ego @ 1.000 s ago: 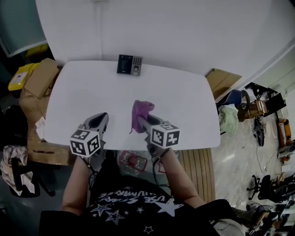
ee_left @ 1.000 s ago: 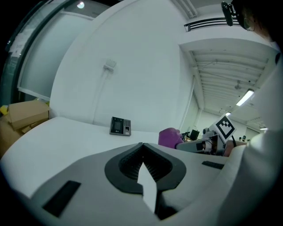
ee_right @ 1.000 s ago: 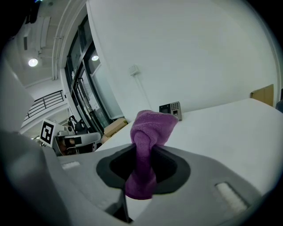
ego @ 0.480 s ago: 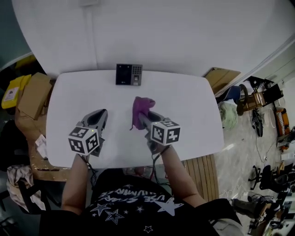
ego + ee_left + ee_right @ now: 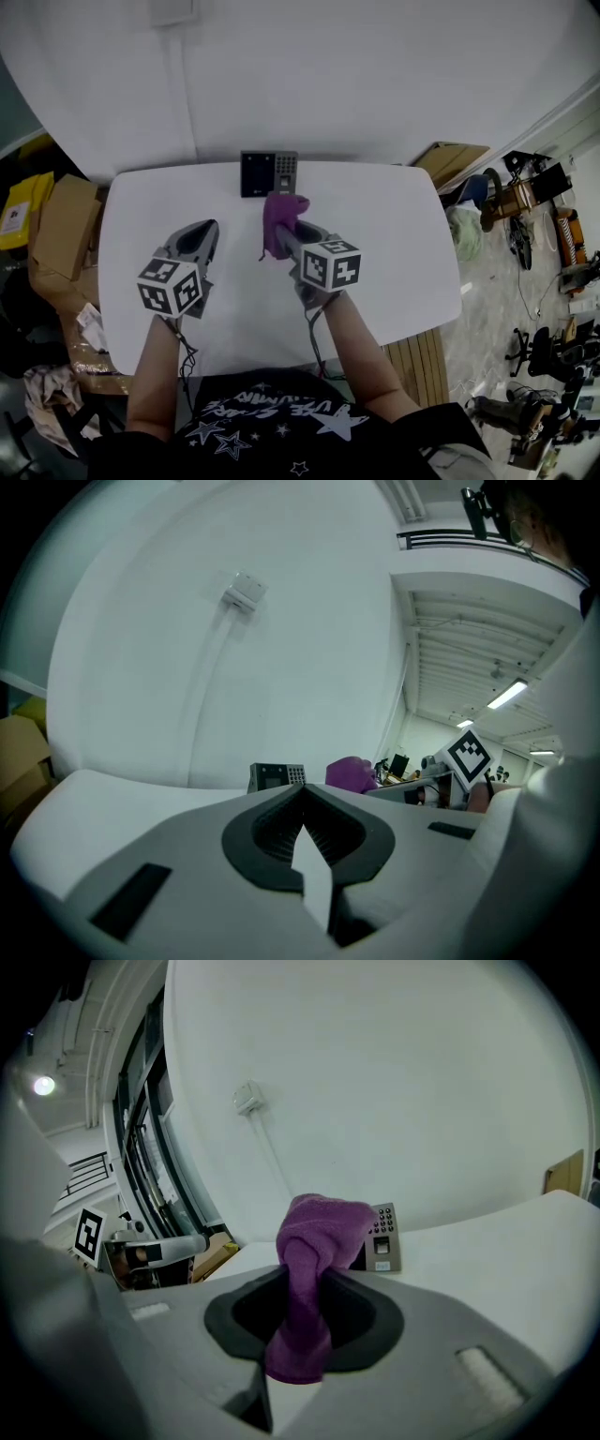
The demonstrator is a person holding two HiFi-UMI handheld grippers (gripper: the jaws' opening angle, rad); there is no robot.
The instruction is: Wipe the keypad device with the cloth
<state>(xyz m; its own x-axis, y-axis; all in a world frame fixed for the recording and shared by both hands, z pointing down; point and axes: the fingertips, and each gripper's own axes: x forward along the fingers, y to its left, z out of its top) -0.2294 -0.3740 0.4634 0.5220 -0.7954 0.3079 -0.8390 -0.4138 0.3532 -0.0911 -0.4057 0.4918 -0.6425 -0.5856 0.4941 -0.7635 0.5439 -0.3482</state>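
Clamping a purple cloth (image 5: 314,1241) between its jaws, my right gripper (image 5: 305,1312) holds the soft, bunched terry fabric just in front of the keypad device (image 5: 269,173). The device is a dark, rectangular unit with a small screen and a grid of buttons, at the far edge of the smooth white table (image 5: 394,253). My left gripper (image 5: 302,822) hovers nearer me than the device and to its left, jaws pressed together on nothing. Farther left of the device, off the table, sits a brown cardboard box (image 5: 66,225); I cannot tell its contents.
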